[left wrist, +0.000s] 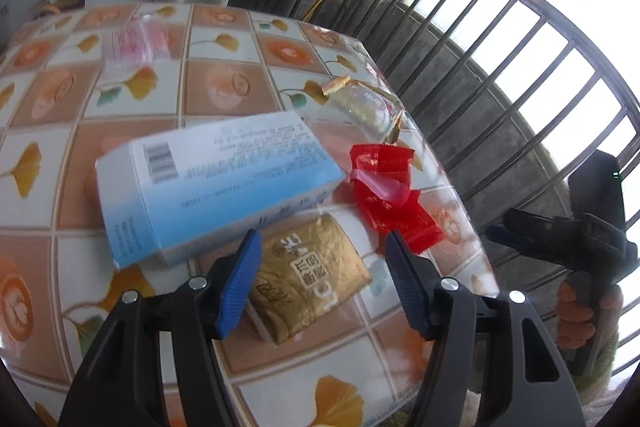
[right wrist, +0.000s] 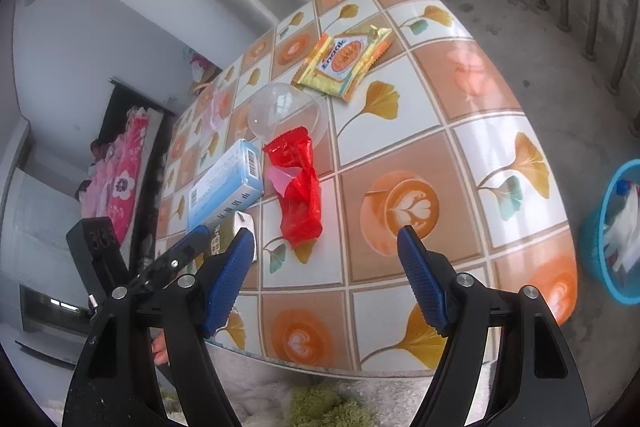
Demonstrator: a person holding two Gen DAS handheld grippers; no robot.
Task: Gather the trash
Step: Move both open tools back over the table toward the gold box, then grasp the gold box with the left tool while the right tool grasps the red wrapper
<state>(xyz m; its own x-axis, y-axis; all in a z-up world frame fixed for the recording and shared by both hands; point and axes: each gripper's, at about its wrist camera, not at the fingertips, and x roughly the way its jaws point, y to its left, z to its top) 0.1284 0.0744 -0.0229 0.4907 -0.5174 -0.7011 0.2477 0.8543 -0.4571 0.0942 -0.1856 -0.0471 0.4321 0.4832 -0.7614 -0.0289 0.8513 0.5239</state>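
Observation:
My left gripper (left wrist: 320, 247) stands open just above a gold packet (left wrist: 308, 275) on the patterned table (left wrist: 132, 99), nothing between its blue pads. A light blue box (left wrist: 212, 179) lies just beyond, a red wrapper (left wrist: 388, 187) to its right, and a clear plastic lid (left wrist: 356, 111) behind that. My right gripper (right wrist: 326, 243) is open over the table's near edge, short of the red wrapper (right wrist: 298, 187). The blue box (right wrist: 226, 187), the clear lid (right wrist: 286, 111) and a yellow snack wrapper (right wrist: 344, 61) lie beyond. The left gripper (right wrist: 192, 243) shows at the left.
A blue bin (right wrist: 612, 231) holding trash stands on the concrete floor right of the table. A pink-printed clear bag (left wrist: 134, 43) lies at the table's far side. A metal railing (left wrist: 520, 67) runs behind the table. A hand (left wrist: 576, 311) holds the right gripper's handle.

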